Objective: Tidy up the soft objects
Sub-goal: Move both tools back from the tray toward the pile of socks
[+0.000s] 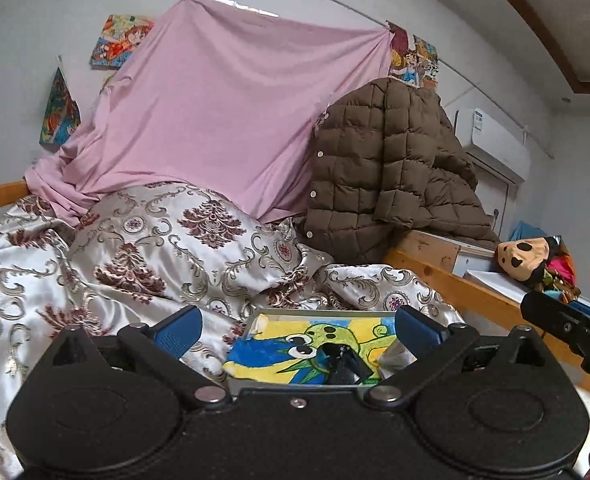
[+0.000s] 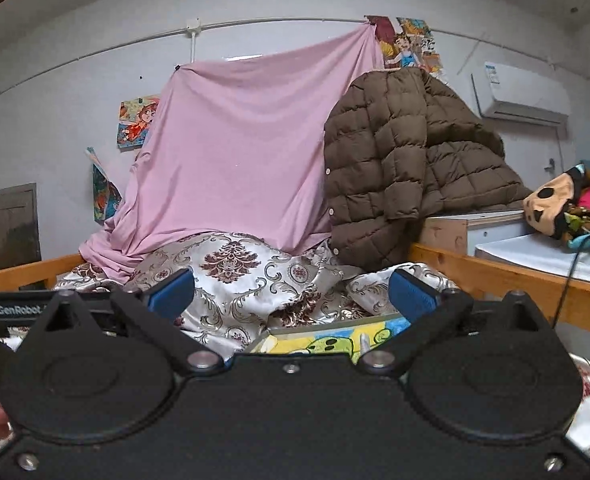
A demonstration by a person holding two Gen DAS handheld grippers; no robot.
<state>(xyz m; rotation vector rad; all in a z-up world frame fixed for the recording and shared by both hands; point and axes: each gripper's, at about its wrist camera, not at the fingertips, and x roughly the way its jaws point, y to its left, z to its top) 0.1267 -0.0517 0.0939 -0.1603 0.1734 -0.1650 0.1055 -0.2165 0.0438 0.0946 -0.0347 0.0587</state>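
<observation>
- The brown quilted puffer jacket (image 1: 391,168) is heaped at the far right of the bed, draped over a wooden box (image 1: 431,248) at the bed rail. It looks light, bulky and springy, with a smooth shell that may slip, so a pinch on the snap-button front edge or a sleeve cuff would likely hold better than one on a puffed panel.
- The pink sheet (image 1: 231,120) hangs from the wall at the far side and spills onto the bed. It is thin, limp jersey-like cloth that should bunch easily, so a gathered fold at its low left corner seems the best hold.
- The satin damask pillow (image 1: 183,240) and matching bedspread (image 1: 19,276) lie in the middle. They are glossy, probably slippery and crumpled, so a seam or corner is the safest place to grip.
- A plush toy with a tan face (image 2: 551,204) lies on the white surface (image 2: 535,256) at the right, well apart from the bed.
- A rigid cartoon-painted canvas (image 1: 315,340) lies near, just ahead of both tools.
- The left claw (image 1: 295,330) is spread wide and empty.
- The right claw (image 2: 293,294) is equally wide and holds nothing.
</observation>
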